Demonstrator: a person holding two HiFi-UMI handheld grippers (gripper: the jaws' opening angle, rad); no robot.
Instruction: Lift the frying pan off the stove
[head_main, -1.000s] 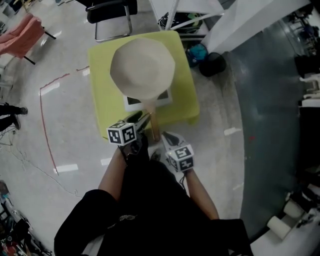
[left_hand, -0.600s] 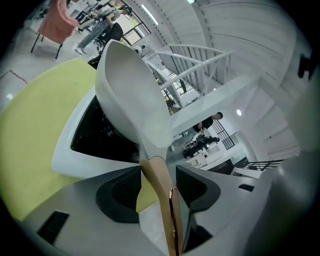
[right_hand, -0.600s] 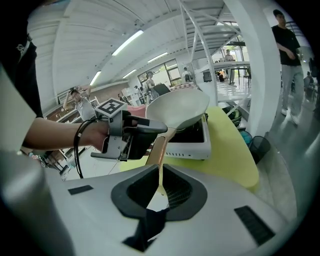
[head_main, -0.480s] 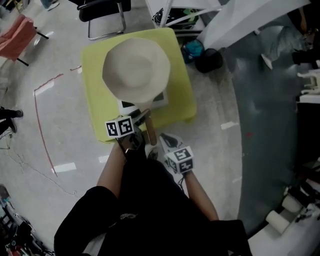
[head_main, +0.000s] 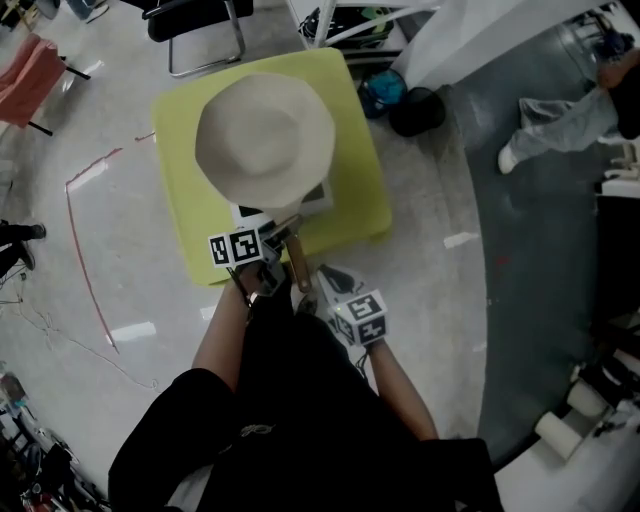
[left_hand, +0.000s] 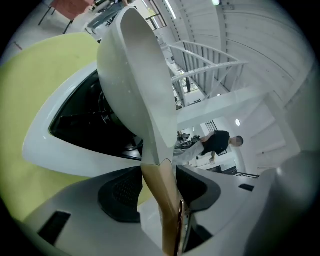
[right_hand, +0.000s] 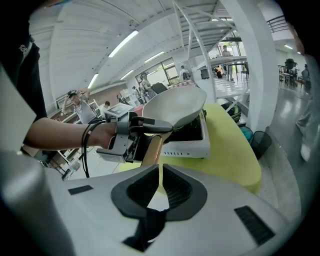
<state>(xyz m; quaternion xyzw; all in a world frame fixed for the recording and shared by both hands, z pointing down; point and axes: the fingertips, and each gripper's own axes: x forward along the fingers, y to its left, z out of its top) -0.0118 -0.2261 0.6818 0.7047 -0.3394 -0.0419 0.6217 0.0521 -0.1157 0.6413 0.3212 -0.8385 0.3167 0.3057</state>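
A cream frying pan (head_main: 265, 140) rests over a white stove (head_main: 318, 198) on a yellow-green table (head_main: 175, 110). Its wooden handle (head_main: 298, 262) points toward me. My left gripper (head_main: 283, 240) straddles that handle (left_hand: 162, 190) close to the pan (left_hand: 135, 75). Its jaws have just been opening and stand wide, with the handle between them and no pad pressing. My right gripper (head_main: 318, 282) is shut on nothing, just under the handle's near end (right_hand: 152, 149). The right gripper view shows the left gripper (right_hand: 150, 125) at the handle and the pan (right_hand: 175, 107) atop the stove (right_hand: 192, 145).
A black chair (head_main: 195, 25) stands behind the table. A black bin (head_main: 415, 110) and a teal bag (head_main: 378, 90) sit on the floor at its far right corner. A person (head_main: 560, 125) walks at the upper right. Red tape (head_main: 80, 260) marks the floor on the left.
My left gripper has slid a little forward along the handle and rolled, its jaws wider. The pan stays on the stove. A person has walked into view at the upper right.
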